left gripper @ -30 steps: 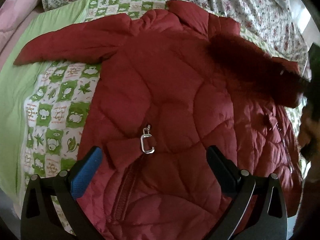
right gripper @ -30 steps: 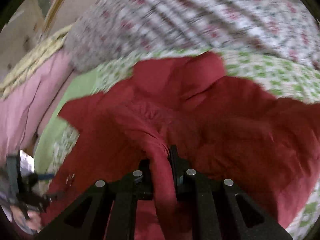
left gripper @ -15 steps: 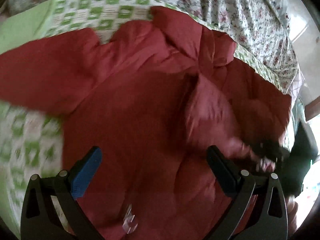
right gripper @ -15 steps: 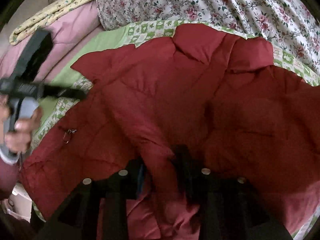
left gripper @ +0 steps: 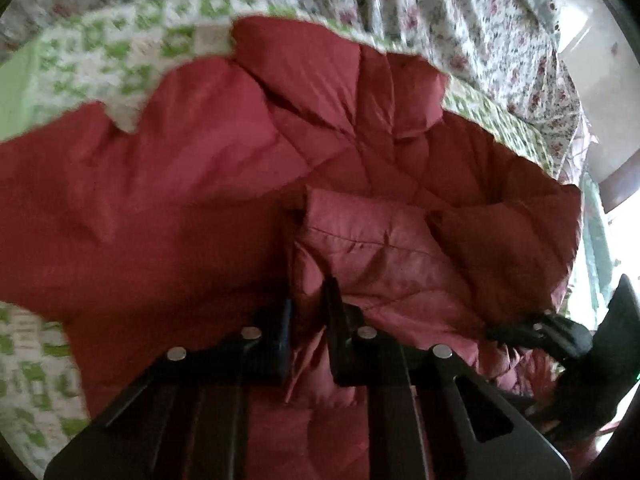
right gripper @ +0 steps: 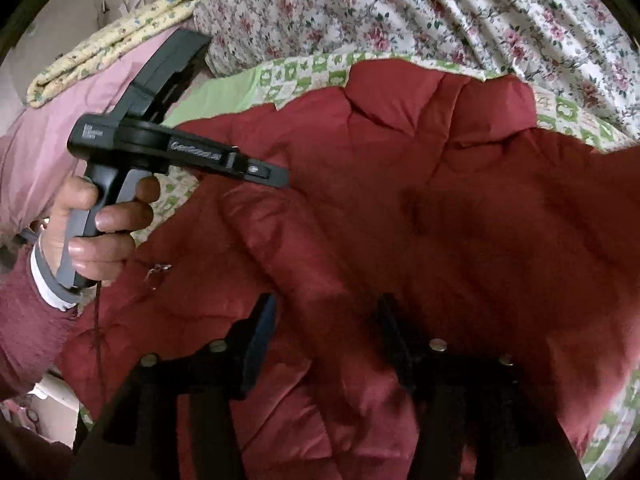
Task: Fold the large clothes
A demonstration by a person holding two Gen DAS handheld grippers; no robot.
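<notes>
A large dark red quilted jacket (left gripper: 200,208) lies spread on the bed; it also fills the right wrist view (right gripper: 460,208). One sleeve (left gripper: 380,252) is folded across the jacket's body. My left gripper (left gripper: 308,312) is shut on that sleeve's end, with red fabric pinched between its jaws. My right gripper (right gripper: 326,320) has its jaws apart, with the sleeve (right gripper: 304,264) lying loose between them. The left gripper's body and the hand holding it show at the left of the right wrist view (right gripper: 180,148).
A green and white checked sheet (left gripper: 132,48) covers the bed under the jacket. A floral quilt (right gripper: 440,12) is bunched at the far side. Pink and yellow bedding (right gripper: 92,60) lies at the far left. The right gripper's tip shows at the right edge (left gripper: 552,332).
My left gripper moved right over the jacket and closed on the folded sleeve. My right gripper carried the sleeve across the jacket and opened, letting it go.
</notes>
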